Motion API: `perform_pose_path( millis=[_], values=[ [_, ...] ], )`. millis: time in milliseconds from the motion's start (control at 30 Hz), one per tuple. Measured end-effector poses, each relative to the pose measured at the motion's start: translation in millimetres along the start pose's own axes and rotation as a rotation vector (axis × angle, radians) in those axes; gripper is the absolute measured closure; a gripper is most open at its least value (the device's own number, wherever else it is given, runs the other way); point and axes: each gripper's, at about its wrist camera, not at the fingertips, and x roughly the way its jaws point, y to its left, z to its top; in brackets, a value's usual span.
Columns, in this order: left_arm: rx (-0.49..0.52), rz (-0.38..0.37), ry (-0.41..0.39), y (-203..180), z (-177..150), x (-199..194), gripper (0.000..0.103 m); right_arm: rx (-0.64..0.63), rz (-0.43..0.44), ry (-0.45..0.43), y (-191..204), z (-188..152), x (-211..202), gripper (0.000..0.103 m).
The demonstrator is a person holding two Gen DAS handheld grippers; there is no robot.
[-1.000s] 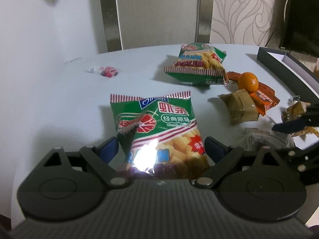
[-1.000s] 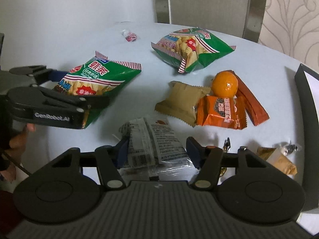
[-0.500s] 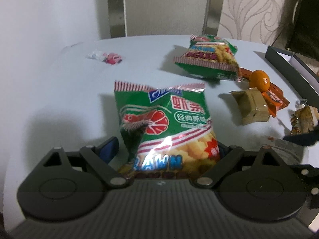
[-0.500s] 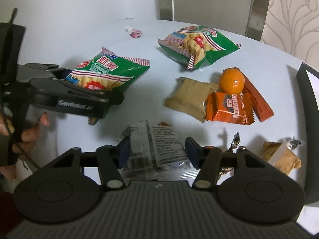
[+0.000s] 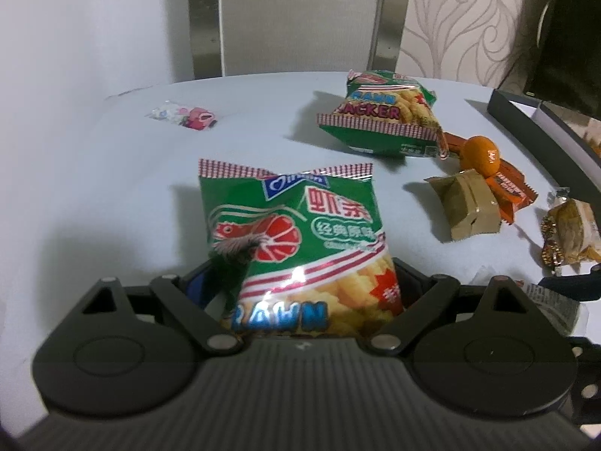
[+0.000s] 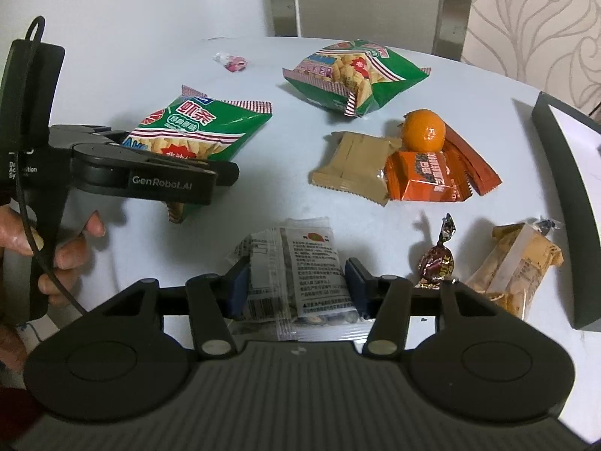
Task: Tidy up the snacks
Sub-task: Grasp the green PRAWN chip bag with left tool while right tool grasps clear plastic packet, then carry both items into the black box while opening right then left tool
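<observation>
Green foil marks the prawn cracker bag [image 5: 296, 240] at the near left of the tabletop [image 6: 285, 203]; its near end is pinched between the left tongs [image 5: 300, 293], which are closed on it, and the far end juts out ahead, whether clear of the surface cannot be told. It is judged light, puffy and slippery, its contents brittle, so a hold on the crimped seam would serve better than a squeeze across the belly. The left tongs' pads are largely hidden behind the bag. Further right, a clear packet [image 6: 296, 274] lies near the middle, bracketed by the right tongs [image 6: 296, 285], whose jaws stand at its sides; whether they press it cannot be told. It seems thin and limp. A second green bag [image 6: 353, 75], an orange fruit [image 6: 424, 131] and small wrapped snacks lie beyond, and a dark box [image 6: 563, 188] is cut off at the far right, its inside barely seen.
</observation>
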Motion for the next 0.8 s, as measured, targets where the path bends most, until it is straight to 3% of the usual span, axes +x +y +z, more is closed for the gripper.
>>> perform_pose_path(
  millis=[167, 233, 367, 567, 800],
  values=[
    [-0.013, -0.031, -0.016, 3, 0, -1, 0.010, -0.004, -0.041, 0.013, 7, 2, 2, 0.040],
    [-0.022, -0.037, -0.022, 5, 0, -1, 0.019, -0.015, -0.046, 0.019, 9, 3, 2, 0.044],
    [-0.016, -0.049, -0.027, 7, 0, -4, 0.024, -0.007, -0.048, 0.017, 12, 1, 1, 0.045],
    [0.004, -0.031, -0.047, 5, 0, -9, 0.037, 0.041, 0.019, 0.001, 3, 1, 0, 0.046],
    [-0.020, 0.020, -0.062, 6, -2, -21, 0.040, 0.127, 0.142, -0.011, -19, 2, -14, 0.048]
  ],
)
